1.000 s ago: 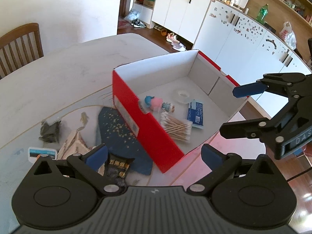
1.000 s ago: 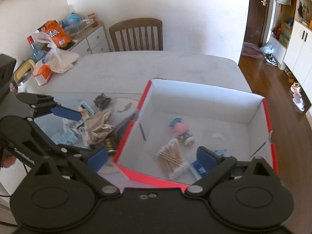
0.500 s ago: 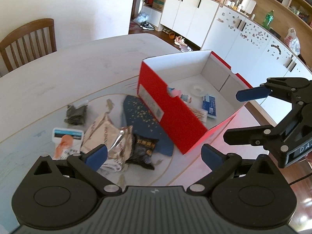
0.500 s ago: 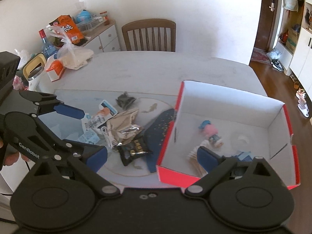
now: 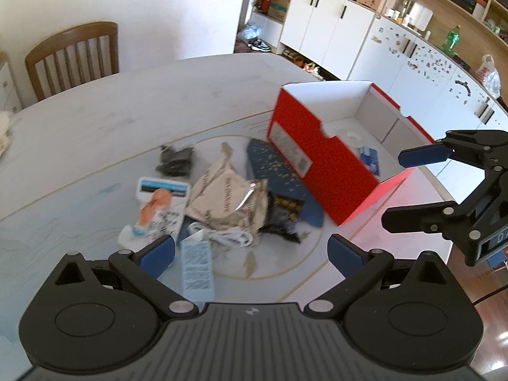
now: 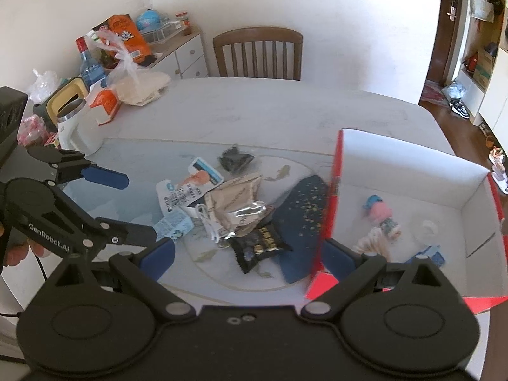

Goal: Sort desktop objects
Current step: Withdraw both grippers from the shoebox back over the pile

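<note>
left wrist: high, faces table point(image 5: 95, 133) | right wrist: opposite side | shared: red box point(image 5: 317, 171)

The box point(image 6: 409, 171) looks like cardboard, glossy red outside and matt white inside, and it stands on a smooth, pale, stone-look table point(image 6: 254, 108) beside a wooden chair point(image 6: 257, 52) with a satin sheen. The crumpled bag point(image 6: 236, 204) is paper-like beige outside with shiny silver foil showing at its torn mouth, and the small black packet point(image 6: 258, 246) beside it is glossy plastic film. Both grippers are matt black plastic with blue pads point(image 5: 157, 254), and the dark blue sheet point(image 6: 301, 222) with gold specks looks flat and matt.
</note>
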`<act>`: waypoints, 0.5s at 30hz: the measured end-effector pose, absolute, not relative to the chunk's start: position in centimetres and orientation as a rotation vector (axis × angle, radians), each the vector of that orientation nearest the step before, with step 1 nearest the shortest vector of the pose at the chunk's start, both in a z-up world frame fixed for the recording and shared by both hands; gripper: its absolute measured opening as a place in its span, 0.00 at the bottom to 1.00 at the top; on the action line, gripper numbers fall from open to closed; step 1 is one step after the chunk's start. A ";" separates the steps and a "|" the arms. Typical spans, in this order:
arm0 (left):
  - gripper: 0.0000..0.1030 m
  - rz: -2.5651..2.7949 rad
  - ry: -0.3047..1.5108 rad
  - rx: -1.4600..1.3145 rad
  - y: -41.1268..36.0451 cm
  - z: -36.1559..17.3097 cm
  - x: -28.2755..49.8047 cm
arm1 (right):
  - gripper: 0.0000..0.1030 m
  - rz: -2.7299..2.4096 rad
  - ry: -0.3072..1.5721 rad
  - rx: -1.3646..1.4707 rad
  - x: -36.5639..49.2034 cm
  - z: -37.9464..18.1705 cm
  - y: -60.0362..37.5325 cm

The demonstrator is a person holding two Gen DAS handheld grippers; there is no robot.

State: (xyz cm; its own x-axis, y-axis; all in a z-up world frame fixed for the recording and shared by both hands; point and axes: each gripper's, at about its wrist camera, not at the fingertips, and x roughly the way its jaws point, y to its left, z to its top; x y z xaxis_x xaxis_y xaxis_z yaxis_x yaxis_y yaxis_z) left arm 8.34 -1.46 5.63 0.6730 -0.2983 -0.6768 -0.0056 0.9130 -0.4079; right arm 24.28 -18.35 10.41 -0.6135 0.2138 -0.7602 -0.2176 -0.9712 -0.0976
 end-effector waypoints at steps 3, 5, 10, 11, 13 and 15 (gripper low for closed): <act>1.00 -0.157 0.825 -0.400 -0.6 4.9 7.7 | 0.96 2.627 -0.013 -1.253 23.6 9.7 -19.1; 1.00 -0.155 0.828 -0.399 -0.1 4.4 7.3 | 0.96 2.627 -0.023 -1.267 23.2 9.2 -19.5; 1.00 -0.161 0.839 -0.379 0.3 3.1 6.8 | 0.96 2.635 -0.058 -1.285 22.3 8.2 -20.1; 1.00 -0.165 0.841 -0.379 0.3 2.8 6.8 | 0.96 2.636 -0.061 -1.290 22.1 8.0 -20.2; 1.00 -0.169 0.844 -0.388 0.3 2.3 6.7 | 0.96 2.633 -0.071 -1.302 21.6 7.5 -20.3; 1.00 -0.172 0.848 -0.394 0.4 1.7 6.8 | 0.96 2.628 -0.092 -1.310 21.1 7.0 -20.4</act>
State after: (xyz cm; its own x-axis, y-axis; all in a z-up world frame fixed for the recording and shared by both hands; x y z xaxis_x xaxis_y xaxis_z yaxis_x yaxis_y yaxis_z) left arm 6.75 0.43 1.74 0.6527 -0.3018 -0.6949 -0.0078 0.9145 -0.4045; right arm 21.08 -20.39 6.99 -0.5856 0.2082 -0.7834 -0.1532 -0.9775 -0.1453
